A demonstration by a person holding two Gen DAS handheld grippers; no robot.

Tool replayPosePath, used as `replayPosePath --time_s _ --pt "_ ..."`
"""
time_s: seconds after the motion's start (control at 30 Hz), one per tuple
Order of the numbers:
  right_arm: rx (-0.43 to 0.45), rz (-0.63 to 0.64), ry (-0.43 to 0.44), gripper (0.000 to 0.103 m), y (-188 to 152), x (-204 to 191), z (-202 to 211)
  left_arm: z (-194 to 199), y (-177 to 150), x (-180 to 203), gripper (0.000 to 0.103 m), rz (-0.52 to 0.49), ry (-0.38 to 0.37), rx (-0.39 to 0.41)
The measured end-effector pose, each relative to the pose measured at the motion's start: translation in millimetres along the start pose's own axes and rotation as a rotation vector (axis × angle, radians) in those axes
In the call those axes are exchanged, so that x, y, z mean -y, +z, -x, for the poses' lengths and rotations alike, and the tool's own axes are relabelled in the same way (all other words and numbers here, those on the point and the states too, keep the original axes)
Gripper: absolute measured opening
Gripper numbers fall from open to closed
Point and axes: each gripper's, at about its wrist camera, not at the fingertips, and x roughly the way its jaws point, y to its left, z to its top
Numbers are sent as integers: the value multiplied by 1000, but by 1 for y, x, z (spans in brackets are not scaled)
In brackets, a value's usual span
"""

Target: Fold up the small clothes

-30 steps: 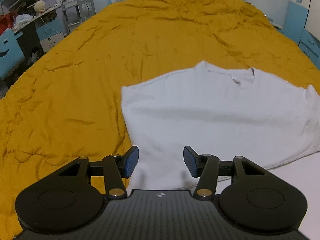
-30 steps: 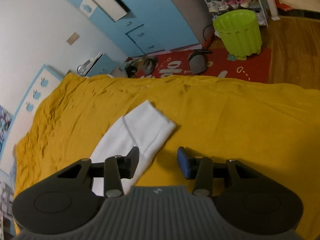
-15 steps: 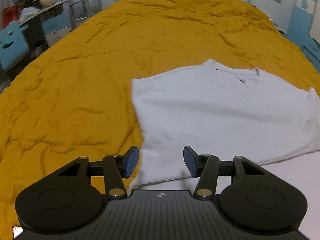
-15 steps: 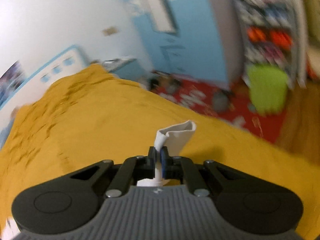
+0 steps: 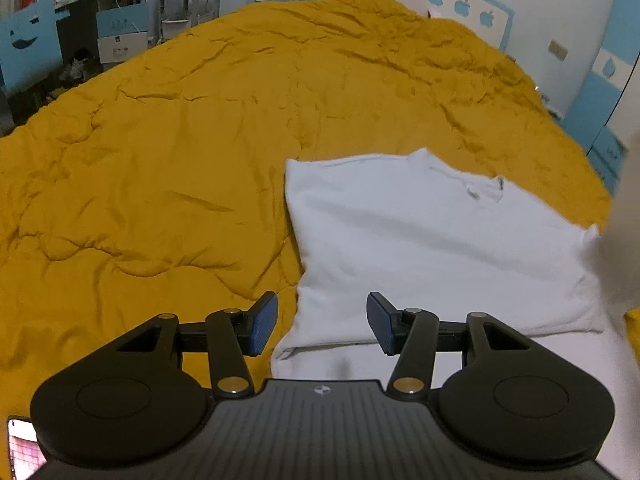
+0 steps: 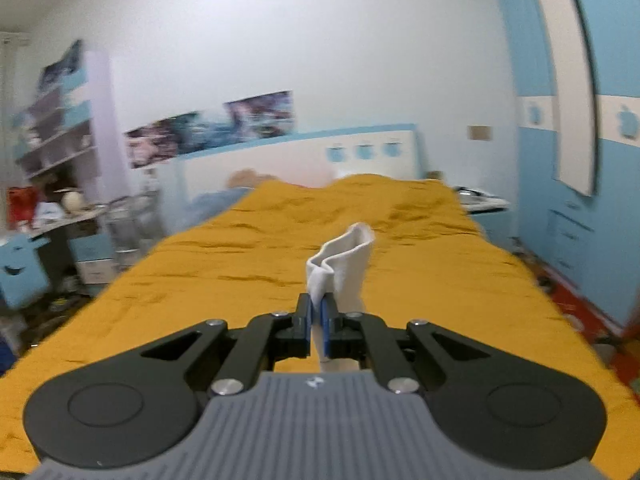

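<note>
Pinching the sleeve [image 6: 340,268] aloft, right gripper [image 6: 318,322] clears the quilt [image 6: 240,272].

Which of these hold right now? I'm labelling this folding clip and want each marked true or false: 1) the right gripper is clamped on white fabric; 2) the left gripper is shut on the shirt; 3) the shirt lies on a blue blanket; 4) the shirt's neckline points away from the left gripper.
1) True. The right gripper has its jaws closed on a white sleeve, which sticks up past them.
2) False. The left gripper is open, its fingers either side of the white shirt's near corner, gripping nothing.
3) False. The shirt lies on a mustard-yellow quilt.
4) True. The neckline is at the far edge.
</note>
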Motion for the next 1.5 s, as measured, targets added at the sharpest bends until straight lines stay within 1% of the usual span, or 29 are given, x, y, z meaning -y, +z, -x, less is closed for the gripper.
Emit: replayPosePath --time_s 0.1,0.2,0.27,0.37,0.43,0.5,0.57,0.63,0.67,0.7,0.73,0.77,0.8,0.87,0.9,0.97,1.03,1.13,1.2,1.23,1.27,1.3,1.33,1.37,1.4,1.43,1.5 --pt "-19 -16 72 0 -17 -59 -17 2 2 -7 56 17 -17 11" --pt "-63 -22 120 0 -52 -115 -40 4 4 -15 50 47 -36 15" --pt "-115 -32 152 0 -84 -151 -58 6 6 -23 49 69 -48 27" --pt "-213 -32 213 0 -141 -194 -84 6 7 -35 49 89 -57 44" --pt "-304 -25 257 0 -182 -218 -103 2 7 -42 49 109 -78 44" --pt "-415 -23 283 0 -224 -236 -120 -2 6 -47 49 137 -126 45" --pt "-501 -38 314 0 -258 -244 -135 -6 4 -50 49 156 -175 48" --pt "-579 -59 372 5 -285 -250 -144 -11 2 -50 54 170 -217 55" --pt "-611 -67 400 10 -294 -252 -148 -14 1 -51 55 177 -232 56" --pt "-634 -73 431 13 -302 -253 -148 -18 1 -52 56 186 -244 55" --pt "-644 -76 462 15 -307 -254 -148 -21 0 -53 58 195 -253 52" --pt "-650 -76 487 22 -309 -251 -149 -26 0 -53 59 205 -263 41" --pt "-654 -79 501 27 -309 -250 -149 -31 0 -53 59 216 -272 30" --pt "-645 -87 512 30 -305 -242 -146 -41 1 -52 59 235 -289 8" --pt "-635 -93 515 36 -301 -235 -146 -47 2 -50 59 242 -297 -3" --pt "-608 -98 505 39 -290 -208 -139 -60 3 -46 59 249 -319 -23" --pt "-574 -85 473 39 -288 -184 -123 -73 1 -42 59 264 -319 -38" --pt "-539 -85 396 39 -281 -136 -109 -91 -1 -39 59 277 -301 -50" --pt "-512 -85 317 39 -280 -101 -97 -96 -2 -38 59 278 -299 -48" --pt "-496 -82 277 39 -279 -82 -89 -97 -3 -37 49 270 -307 -44" --pt "-484 -79 235 39 -277 -62 -81 -95 -3 -35 42 261 -306 -34" --pt "-473 -73 190 39 -275 -44 -73 -93 -3 -35 28 252 -306 -24" --pt "-457 -62 138 39 -272 -25 -65 -92 -2 -34 18 252 -314 -20" --pt "-445 -41 83 39 -271 -8 -59 -90 -1 -34 17 255 -321 -12" --pt "-441 -15 35 39 -268 5 -54 -87 -1 -33 12 254 -322 3" --pt "-444 16 -21 39 -268 19 -50 -85 0 -31 5 247 -320 14" --pt "-468 42 -102 39 -267 42 -48 -81 2 -28 4 229 -309 30"
